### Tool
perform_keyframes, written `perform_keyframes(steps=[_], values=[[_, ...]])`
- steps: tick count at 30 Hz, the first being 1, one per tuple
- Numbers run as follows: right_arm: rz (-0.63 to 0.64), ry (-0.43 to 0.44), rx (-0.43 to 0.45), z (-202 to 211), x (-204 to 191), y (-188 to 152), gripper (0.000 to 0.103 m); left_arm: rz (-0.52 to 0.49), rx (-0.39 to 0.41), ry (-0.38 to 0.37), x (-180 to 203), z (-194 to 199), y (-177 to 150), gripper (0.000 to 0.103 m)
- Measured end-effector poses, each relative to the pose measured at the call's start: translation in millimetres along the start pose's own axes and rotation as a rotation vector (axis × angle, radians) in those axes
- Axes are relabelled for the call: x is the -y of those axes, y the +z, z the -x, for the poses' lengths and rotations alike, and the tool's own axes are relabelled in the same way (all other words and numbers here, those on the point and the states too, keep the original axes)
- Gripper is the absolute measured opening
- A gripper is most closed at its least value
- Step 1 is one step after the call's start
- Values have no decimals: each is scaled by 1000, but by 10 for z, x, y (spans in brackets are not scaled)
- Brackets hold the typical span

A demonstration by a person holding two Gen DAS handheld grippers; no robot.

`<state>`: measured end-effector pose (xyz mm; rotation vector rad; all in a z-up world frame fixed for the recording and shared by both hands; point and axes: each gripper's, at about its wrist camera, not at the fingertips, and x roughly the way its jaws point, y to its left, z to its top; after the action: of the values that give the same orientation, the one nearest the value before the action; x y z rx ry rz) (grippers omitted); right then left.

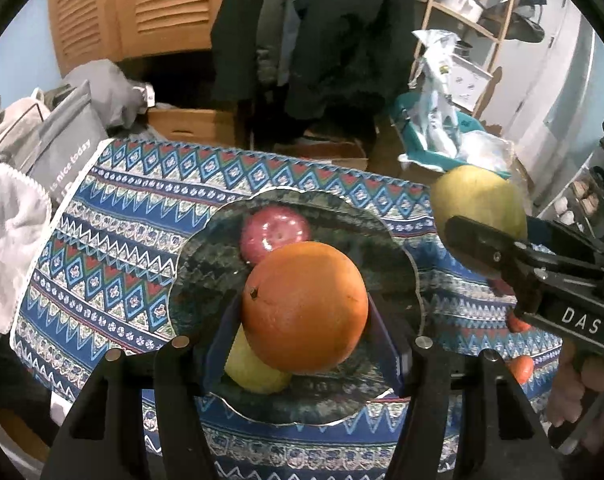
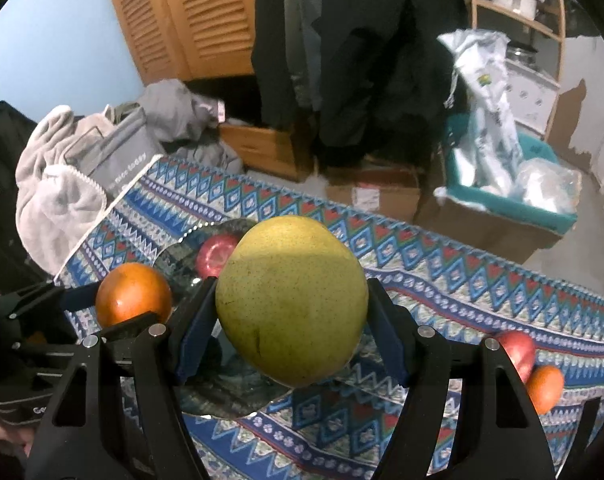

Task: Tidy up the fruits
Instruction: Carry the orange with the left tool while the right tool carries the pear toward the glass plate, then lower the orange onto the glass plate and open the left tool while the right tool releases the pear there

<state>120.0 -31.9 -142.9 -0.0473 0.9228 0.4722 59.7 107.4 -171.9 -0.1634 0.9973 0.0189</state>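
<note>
While both tongs sit loaded over the dark plate (image 1: 402,248), best to stagger the drops, not release together. Left tongs (image 1: 304,340) clamped on orange (image 1: 304,306), hanging low over plate centre, above a yellow fruit (image 1: 254,376) already lying there, red apple (image 1: 274,236) further back on same plate. Right tongs (image 2: 292,332) clamped on big green-yellow pear (image 2: 292,300), held over plate's right edge and patterned cloth (image 2: 442,280) on counter. Suggest: lower orange into bare glass between apple and yellow fruit, not on top of either, or likely rolls off. Open slowly, lift straight up. Then bring pear in over the remaining free side, set down touching neighbours so nothing shifts. Plate looks shallow, so roll-off is the main risk. Still loose on cloth to the right: second red apple (image 2: 518,354) and small orange fruit (image 2: 546,388), touching each other.
</note>
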Motion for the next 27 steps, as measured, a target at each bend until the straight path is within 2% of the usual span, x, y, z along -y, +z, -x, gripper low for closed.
perform_keyframes(steps=[14,27], values=[[-9,20,-132,-576,7,-111,72,33,-67,17,-129,-340,-57,64],[-20,31,-185,-757,33,-213,72,25,-80,20,-103,-416,-69,65]])
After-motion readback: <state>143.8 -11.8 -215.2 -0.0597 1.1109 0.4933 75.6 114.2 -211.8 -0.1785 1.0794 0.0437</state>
